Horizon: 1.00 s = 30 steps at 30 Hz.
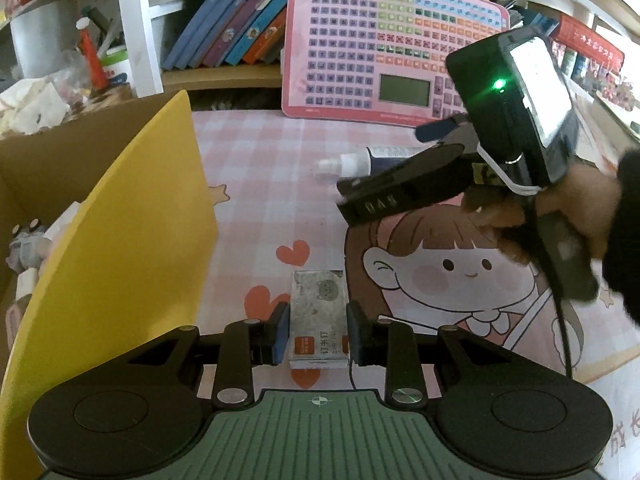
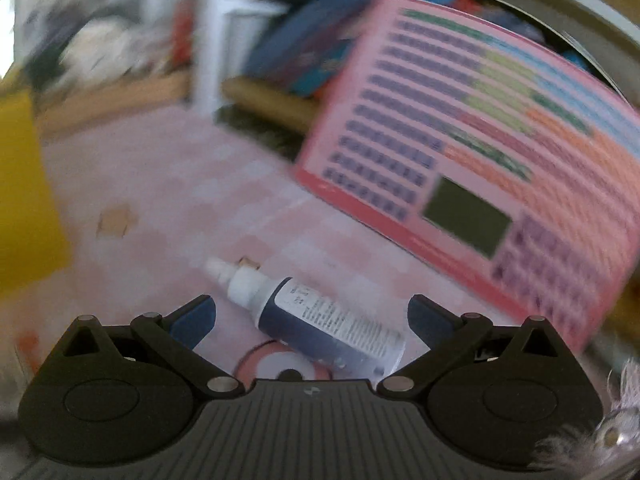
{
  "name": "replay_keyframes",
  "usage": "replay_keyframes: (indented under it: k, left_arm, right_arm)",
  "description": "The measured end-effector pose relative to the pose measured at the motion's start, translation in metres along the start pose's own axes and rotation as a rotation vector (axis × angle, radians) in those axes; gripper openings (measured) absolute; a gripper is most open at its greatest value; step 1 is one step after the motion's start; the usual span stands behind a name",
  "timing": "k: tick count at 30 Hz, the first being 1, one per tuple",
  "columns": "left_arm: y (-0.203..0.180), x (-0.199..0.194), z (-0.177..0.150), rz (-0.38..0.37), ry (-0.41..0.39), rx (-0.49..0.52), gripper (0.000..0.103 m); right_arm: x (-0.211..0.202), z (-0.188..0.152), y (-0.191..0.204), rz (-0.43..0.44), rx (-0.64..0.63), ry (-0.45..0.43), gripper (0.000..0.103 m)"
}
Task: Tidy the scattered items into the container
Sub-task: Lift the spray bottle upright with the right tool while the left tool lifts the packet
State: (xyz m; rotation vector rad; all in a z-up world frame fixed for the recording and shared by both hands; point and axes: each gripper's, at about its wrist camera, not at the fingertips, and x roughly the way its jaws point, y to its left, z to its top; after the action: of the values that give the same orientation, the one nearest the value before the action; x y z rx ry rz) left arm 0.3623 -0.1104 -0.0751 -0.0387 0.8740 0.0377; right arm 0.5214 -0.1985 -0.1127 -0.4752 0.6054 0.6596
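Observation:
My left gripper (image 1: 319,330) is shut on a small grey box of staples (image 1: 319,312), its blue pads pressed on both long sides just above the pink cartoon mat (image 1: 256,184). The cardboard box (image 1: 60,160) with a yellow flap (image 1: 120,240) stands to its left. A dark bottle with a white nozzle (image 2: 316,320) lies on the mat, slanting between the wide-apart fingers of my right gripper (image 2: 312,316), which is open and not touching it. In the left wrist view the bottle (image 1: 360,160) shows partly behind the right gripper (image 1: 420,152).
A pink button board (image 1: 396,48) leans against the shelf at the back, close behind the bottle. Books (image 1: 240,20) fill the shelf. Soft toys and small items lie inside the cardboard box. A hand (image 1: 560,208) holds the right gripper's handle.

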Motion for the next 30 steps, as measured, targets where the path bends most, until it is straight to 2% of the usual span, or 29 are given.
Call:
replay_keyframes:
  k: [2,5,9,13,15,18,22,30]
  left_arm:
    - [-0.001,-0.001,-0.001,-0.001,-0.002,0.002,0.028]
    - [-0.002,-0.002,-0.001,0.001,-0.007,0.006,0.028]
    - [-0.001,-0.003,0.001,0.001,-0.02,-0.004,0.028]
    - [-0.002,-0.007,0.002,-0.006,-0.033,-0.013,0.028]
    - [-0.002,-0.009,0.001,-0.011,-0.04,-0.018,0.028]
    - [-0.001,-0.016,0.002,-0.023,-0.058,-0.027,0.028]
    - [-0.002,-0.029,0.002,-0.037,-0.088,-0.011,0.028]
    - [-0.005,-0.047,-0.005,-0.07,-0.079,-0.006,0.028]
  right_arm:
    - [0.002,0.004,-0.001,0.044,-0.064,0.009,0.097]
    - [0.003,0.01,-0.007,0.108,-0.045,0.044,0.076]
    - [-0.005,0.011,-0.001,0.076,-0.051,0.07,0.055]
    - [-0.014,0.011,-0.004,0.058,0.004,0.159,0.051]
    - [-0.02,0.011,-0.011,0.064,0.088,0.221,0.043]
    - [-0.038,-0.001,-0.021,0.119,0.229,0.274,0.037]
    - [-0.07,-0.028,-0.016,0.152,0.314,0.28,0.034]
    - [-0.112,-0.056,0.011,0.094,0.34,0.266,0.034]
